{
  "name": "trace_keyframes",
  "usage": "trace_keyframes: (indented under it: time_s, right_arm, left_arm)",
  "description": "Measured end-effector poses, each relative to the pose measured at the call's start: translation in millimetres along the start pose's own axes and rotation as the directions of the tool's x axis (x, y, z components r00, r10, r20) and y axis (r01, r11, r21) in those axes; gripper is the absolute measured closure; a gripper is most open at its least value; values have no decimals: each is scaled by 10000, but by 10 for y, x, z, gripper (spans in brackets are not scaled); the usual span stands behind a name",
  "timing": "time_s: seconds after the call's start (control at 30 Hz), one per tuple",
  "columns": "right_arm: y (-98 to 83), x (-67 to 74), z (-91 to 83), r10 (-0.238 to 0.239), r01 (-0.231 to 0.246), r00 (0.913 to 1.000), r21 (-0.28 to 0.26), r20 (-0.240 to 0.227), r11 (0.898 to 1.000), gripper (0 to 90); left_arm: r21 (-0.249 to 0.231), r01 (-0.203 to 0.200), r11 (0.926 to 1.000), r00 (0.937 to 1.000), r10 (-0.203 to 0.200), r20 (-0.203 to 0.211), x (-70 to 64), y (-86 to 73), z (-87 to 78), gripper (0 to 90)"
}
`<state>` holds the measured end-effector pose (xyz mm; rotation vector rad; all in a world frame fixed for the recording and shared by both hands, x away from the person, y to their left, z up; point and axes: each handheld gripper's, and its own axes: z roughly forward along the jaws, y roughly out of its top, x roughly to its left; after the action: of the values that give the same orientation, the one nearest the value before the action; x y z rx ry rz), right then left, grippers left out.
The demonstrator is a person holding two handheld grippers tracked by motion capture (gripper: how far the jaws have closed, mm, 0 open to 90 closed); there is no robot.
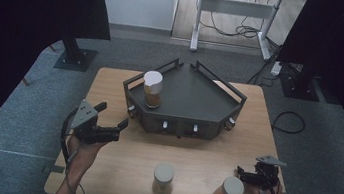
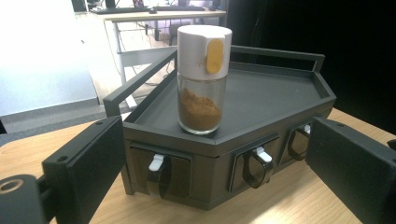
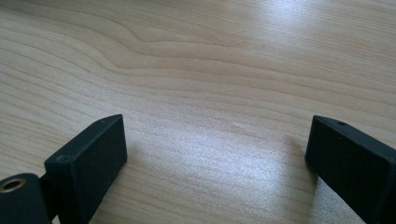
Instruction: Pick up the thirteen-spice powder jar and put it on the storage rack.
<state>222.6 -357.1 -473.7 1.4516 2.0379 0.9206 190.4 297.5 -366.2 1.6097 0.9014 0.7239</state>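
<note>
A dark, angular spice rack [image 1: 195, 97] with small drawers along its front stands at the back middle of the wooden table. A glass spice jar [image 1: 152, 89] with a white cap and brown powder stands upright on the rack's left corner. My left gripper [image 1: 113, 115] hovers just left of the rack, open and holding nothing. In the left gripper view the jar [image 2: 202, 77] stands ahead on the rack [image 2: 261, 98], beyond the left gripper [image 2: 215, 140]. My right gripper [image 1: 243, 175] rests open at the front right, beside a white-capped jar [image 1: 228, 191]. In the right gripper view the right gripper [image 3: 217, 140] is over bare wood.
Another white-capped jar [image 1: 163, 179] stands at the front middle of the table [image 1: 111, 84]. The rack's drawers [image 2: 161, 170] have white and dark loop handles. Black stands and cables are on the grey floor beyond the table.
</note>
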Motion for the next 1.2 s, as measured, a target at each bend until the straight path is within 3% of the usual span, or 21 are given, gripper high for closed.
trace_keyframes:
  time_s: [1.2]
  right_arm:
    - [0, 0, 0, -1, 1, 10000, 0, 0, 10000, 49]
  left_arm:
    - [928, 581, 9940, 9982, -590, 64, 32, -392, 184, 51]
